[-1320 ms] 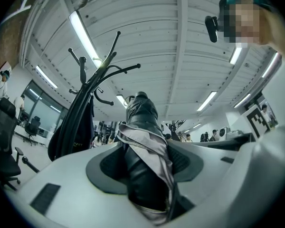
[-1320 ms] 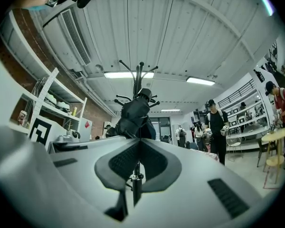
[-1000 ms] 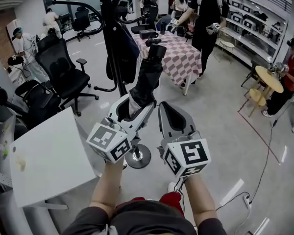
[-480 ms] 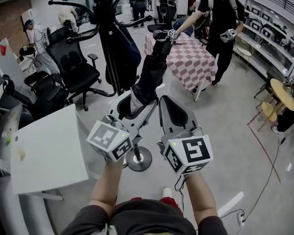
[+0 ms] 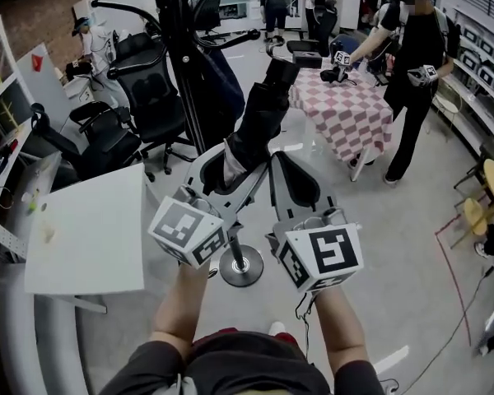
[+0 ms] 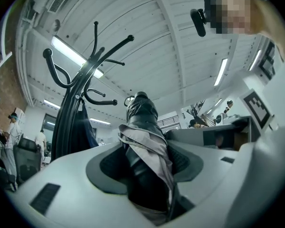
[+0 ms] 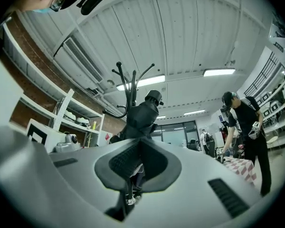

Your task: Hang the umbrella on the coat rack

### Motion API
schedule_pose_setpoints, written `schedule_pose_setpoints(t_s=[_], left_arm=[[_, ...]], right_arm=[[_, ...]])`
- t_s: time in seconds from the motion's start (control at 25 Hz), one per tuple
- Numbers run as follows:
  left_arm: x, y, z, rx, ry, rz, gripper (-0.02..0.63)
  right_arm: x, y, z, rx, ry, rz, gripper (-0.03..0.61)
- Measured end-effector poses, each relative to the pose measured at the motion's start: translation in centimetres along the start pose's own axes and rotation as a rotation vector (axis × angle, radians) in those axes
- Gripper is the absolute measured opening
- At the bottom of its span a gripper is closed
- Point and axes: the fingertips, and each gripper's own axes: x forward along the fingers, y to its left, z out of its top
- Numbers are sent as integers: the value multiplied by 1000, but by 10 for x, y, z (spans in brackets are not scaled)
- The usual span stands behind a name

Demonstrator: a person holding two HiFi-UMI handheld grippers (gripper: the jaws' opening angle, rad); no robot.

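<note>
A folded black umbrella [image 5: 259,126] slants up and away, its cap near the hooks of the black coat rack [image 5: 181,48]. My left gripper [image 5: 222,167] is shut on the umbrella's lower part; in the left gripper view the umbrella [image 6: 142,127] fills the gap between the jaws, with the coat rack [image 6: 73,108] to its left. My right gripper [image 5: 292,183] sits just right of it, jaws together. In the right gripper view a thin strap with a metal ring [image 7: 128,201] is pinched between the jaws of the right gripper [image 7: 140,148], and the umbrella [image 7: 141,115] rises beyond.
A dark garment [image 5: 218,81] hangs on the rack, whose round base [image 5: 241,266] stands on the floor below my hands. A white table [image 5: 86,237] is at left, office chairs [image 5: 152,97] behind it. A checkered table [image 5: 354,109] and a standing person [image 5: 412,64] are at right.
Both grippers have carried the umbrella forward and a little up, closer to the coat rack. The checkered table has slid right in the head view. The grips look the same.
</note>
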Motion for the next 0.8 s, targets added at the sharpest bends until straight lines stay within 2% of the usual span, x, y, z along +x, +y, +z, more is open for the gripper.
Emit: schedule_pose_setpoints(t_s=[0.52, 0.8], left_arm=[[18, 12, 9, 92, 32, 165, 232], [18, 19, 9, 107, 54, 226, 232]], right_arm=[[20, -15, 13, 51, -46, 169, 17], [27, -14, 12, 79, -55, 226, 17]])
